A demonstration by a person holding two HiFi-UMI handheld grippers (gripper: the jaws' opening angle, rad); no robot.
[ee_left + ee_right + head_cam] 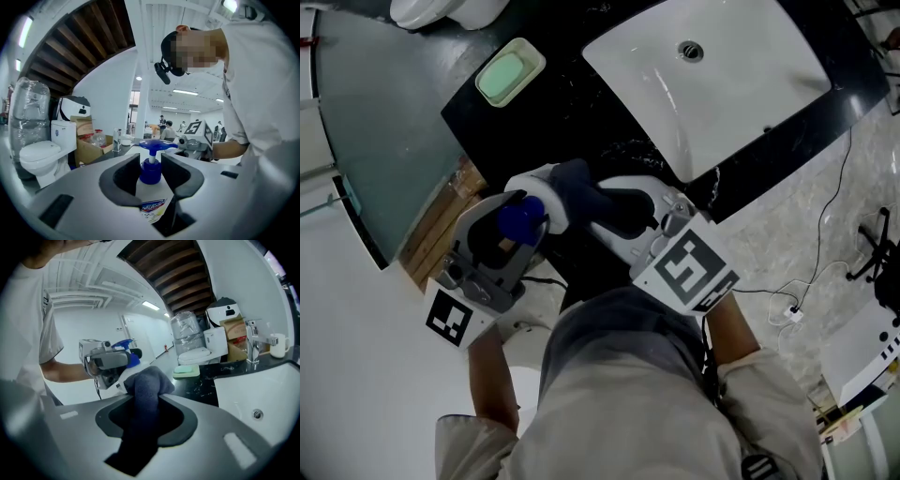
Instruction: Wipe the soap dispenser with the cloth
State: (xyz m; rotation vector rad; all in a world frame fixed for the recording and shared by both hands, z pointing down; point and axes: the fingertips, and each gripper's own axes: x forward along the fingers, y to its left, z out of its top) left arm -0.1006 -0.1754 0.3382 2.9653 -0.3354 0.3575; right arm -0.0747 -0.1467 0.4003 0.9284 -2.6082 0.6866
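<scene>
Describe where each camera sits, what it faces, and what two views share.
Head view: on the head, facing down at the sink; forearms show.
Left gripper view: on left claw, facing the soap dispenser; torso shows.
Right gripper view: on right claw, facing the cloth; left forearm shows.
Both gripper views share the toilet.

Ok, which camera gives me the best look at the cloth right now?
The right gripper view: the cloth fills the centre, clamped in the right tool. The head view shows only a dark bundle by the soap dispenser. The left gripper view doesn't show it.
</scene>
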